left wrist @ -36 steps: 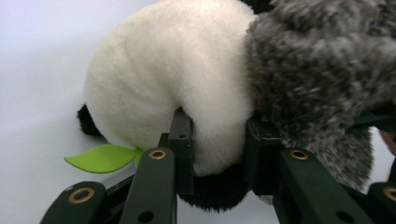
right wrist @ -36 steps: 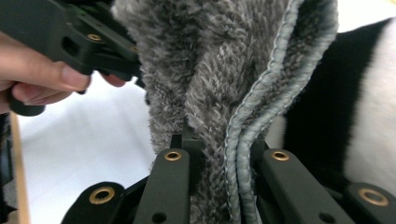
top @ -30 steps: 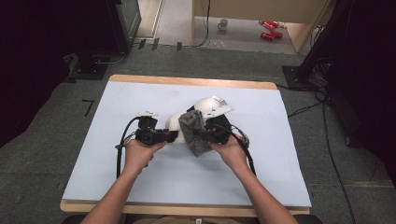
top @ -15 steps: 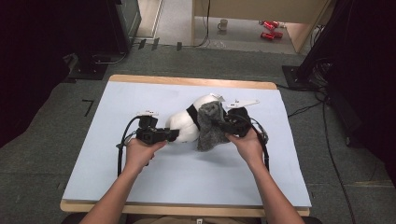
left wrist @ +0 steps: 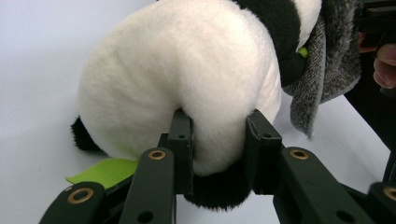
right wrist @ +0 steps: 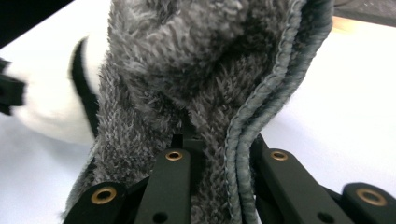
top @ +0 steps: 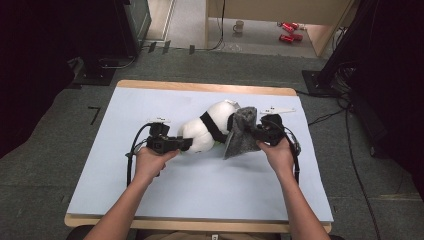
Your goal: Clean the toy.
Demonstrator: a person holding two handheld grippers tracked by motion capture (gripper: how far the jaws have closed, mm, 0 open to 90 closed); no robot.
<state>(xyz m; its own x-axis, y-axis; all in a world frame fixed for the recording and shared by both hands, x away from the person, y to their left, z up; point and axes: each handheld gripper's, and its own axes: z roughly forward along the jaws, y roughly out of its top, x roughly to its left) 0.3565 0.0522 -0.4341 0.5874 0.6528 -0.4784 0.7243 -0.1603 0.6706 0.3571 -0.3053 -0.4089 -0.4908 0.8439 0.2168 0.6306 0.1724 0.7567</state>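
Observation:
A white and black plush panda (top: 207, 130) lies on the pale blue table mat (top: 150, 105). My left gripper (top: 186, 144) is shut on the panda's white rump (left wrist: 187, 88), the jaws pinching the fur; a green tag (left wrist: 105, 170) sticks out beneath. My right gripper (top: 252, 131) is shut on a grey fluffy cloth (top: 239, 134), which hangs against the panda's far end. In the right gripper view the cloth (right wrist: 196, 84) bunches between the jaws, its stitched hem (right wrist: 261, 107) running up the right, with the panda (right wrist: 51, 116) blurred at left.
The mat covers a wooden table (top: 210, 88). A small white flat piece (top: 277, 109) lies on the mat behind my right gripper. Dark equipment and cables (top: 345, 85) stand off the table at right, a mug (top: 239, 25) and red cans (top: 287, 31) on the floor beyond.
My right gripper has carried the grey cloth to the right, from the panda's middle to its far end. The left gripper has stayed put on the panda.

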